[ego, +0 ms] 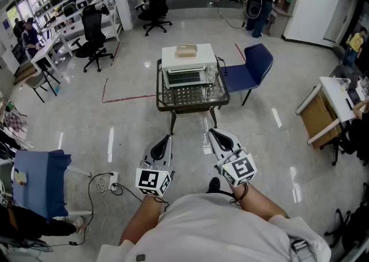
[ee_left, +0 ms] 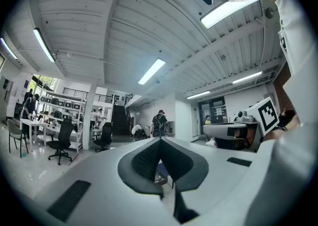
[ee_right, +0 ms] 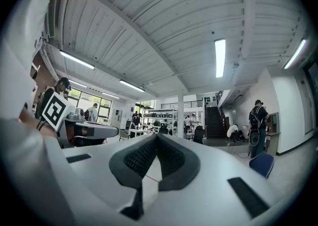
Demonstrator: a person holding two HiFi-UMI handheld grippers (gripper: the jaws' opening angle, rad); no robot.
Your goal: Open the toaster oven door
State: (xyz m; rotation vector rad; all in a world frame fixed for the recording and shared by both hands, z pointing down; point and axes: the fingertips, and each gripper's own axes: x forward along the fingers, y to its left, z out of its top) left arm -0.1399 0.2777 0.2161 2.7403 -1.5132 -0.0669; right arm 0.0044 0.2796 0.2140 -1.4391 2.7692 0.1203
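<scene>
Glossy office floor (ego: 132, 117), white toaster oven (ego: 187, 72) with door shut on a small glass table (ego: 164, 104), tan object (ego: 186, 50) on top, oven contents unclear, blue chair (ego: 253, 65) just beside, left gripper (ego: 165, 139) and right gripper (ego: 214, 133) closed, empty, well apart from the table.
</scene>
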